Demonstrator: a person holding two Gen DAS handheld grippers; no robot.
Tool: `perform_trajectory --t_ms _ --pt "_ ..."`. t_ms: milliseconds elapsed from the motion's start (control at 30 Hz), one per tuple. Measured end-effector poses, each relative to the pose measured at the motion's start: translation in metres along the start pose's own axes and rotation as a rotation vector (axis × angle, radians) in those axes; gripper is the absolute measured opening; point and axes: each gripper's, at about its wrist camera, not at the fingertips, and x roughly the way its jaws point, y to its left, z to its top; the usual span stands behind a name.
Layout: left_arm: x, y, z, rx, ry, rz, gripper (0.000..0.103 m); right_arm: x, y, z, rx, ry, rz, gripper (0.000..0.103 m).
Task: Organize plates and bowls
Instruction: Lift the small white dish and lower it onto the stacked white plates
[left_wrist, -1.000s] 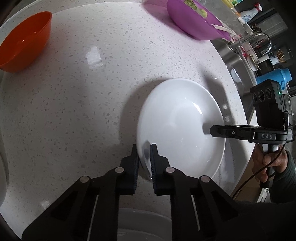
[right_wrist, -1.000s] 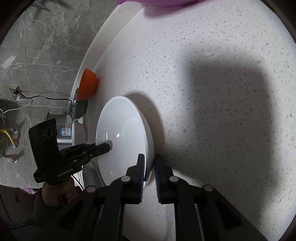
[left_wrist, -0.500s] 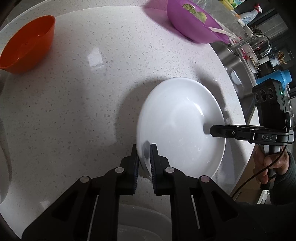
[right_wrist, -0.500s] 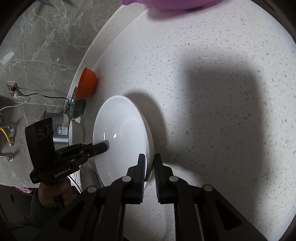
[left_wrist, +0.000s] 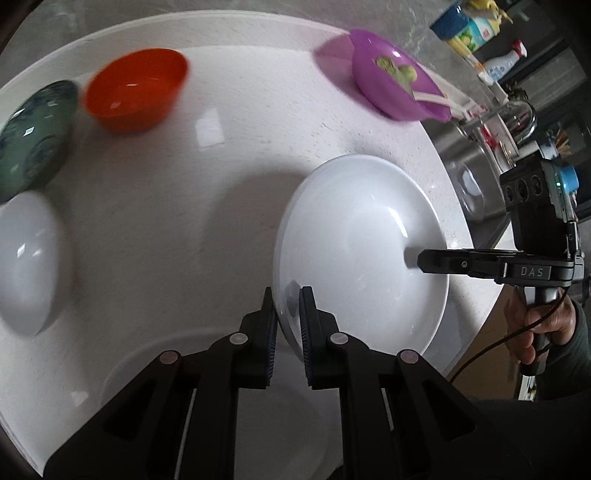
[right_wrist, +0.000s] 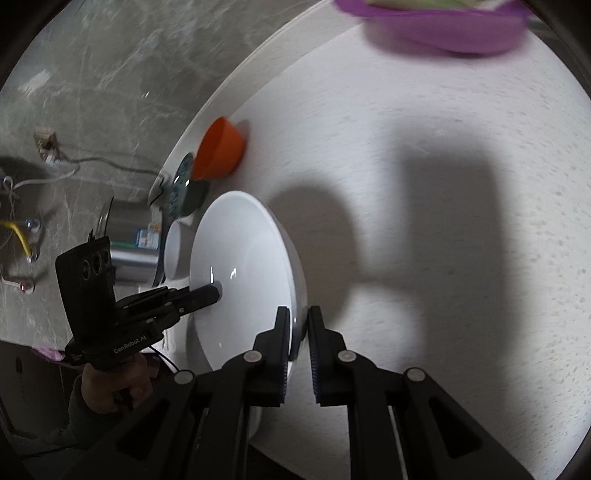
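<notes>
Where the counter (left_wrist: 229, 206) curves toward its edge, a wide, shallow white plate (left_wrist: 362, 251) is held over it, glossy and plain, casting a shadow on the speckled stone. The left tongs (left_wrist: 287, 325) are closed on the plate's near rim, one finger inside and one outside. The right tongs (right_wrist: 298, 347) pinch the opposite rim the same way. Beyond the plate stand an orange bowl (left_wrist: 136, 90), a green patterned bowl (left_wrist: 31, 136) and a white bowl (left_wrist: 27, 258); a purple bowl (left_wrist: 391, 88) sits farther back.
</notes>
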Motion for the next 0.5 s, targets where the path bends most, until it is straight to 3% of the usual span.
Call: perform_trajectory --t_ms 267,500 --pt "-0.068 0.031 -0.055 -0.126 -0.076 0.044 0.010 0.031 0.063 -0.010 -0.116 0.108 0.043 0.012" --pt "-0.105 0.059 -0.106 -0.237 -0.130 0.069 0.010 0.061 0.111 -0.019 -0.217 0.192 0.062 0.012"
